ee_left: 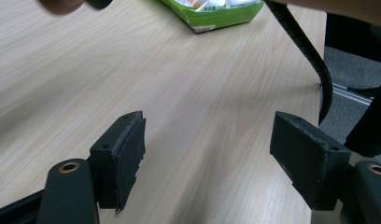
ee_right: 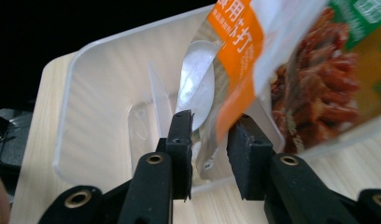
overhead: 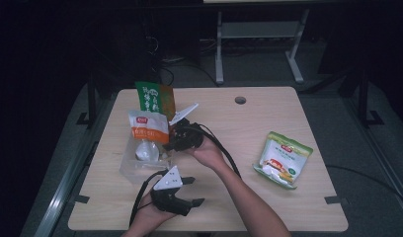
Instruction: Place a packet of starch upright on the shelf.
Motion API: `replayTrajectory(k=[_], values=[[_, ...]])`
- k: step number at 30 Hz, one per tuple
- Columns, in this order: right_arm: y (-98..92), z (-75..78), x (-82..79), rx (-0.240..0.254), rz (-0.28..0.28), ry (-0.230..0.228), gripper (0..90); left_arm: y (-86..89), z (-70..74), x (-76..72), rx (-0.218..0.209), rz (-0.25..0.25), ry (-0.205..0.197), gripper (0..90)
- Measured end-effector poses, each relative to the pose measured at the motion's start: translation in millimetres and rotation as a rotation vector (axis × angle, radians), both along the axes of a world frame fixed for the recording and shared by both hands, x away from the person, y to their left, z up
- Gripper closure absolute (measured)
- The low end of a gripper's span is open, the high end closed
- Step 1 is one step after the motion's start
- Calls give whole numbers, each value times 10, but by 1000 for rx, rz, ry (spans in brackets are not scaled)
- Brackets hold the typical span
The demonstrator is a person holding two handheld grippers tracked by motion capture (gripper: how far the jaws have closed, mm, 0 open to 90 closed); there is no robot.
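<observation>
The right forearm enters from the near edge of the worktop (overhead: 288,207) and extends diagonally toward its far left. The right hand (overhead: 207,150) holds the right gripper (overhead: 176,140) over the middle of the worktop, pointing left. In the right gripper view, its jaws stand slightly apart; the pads press on nothing. The left hand (overhead: 147,217) holds the left gripper (overhead: 193,191) low at the worktop's near edge, pointing right. Its jaws stand wide apart above the worktop, with nothing between them.
</observation>
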State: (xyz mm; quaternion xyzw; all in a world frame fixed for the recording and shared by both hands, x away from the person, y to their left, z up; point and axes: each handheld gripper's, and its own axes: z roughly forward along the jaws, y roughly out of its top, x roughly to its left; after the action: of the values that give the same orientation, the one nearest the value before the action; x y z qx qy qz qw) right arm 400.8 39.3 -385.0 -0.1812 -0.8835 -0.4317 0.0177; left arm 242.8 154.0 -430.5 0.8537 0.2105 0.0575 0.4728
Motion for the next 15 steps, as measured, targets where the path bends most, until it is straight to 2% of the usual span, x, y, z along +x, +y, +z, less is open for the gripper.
replayTrajectory(k=[14, 15], values=[[-480, 149, -81, 16, -56, -5, 621, -37, -12, 16, 18, -14, 2, 262], [-539, 161, -92, 23, -66, 7, 616, -38, -14, 20, 25, -18, 2, 263]])
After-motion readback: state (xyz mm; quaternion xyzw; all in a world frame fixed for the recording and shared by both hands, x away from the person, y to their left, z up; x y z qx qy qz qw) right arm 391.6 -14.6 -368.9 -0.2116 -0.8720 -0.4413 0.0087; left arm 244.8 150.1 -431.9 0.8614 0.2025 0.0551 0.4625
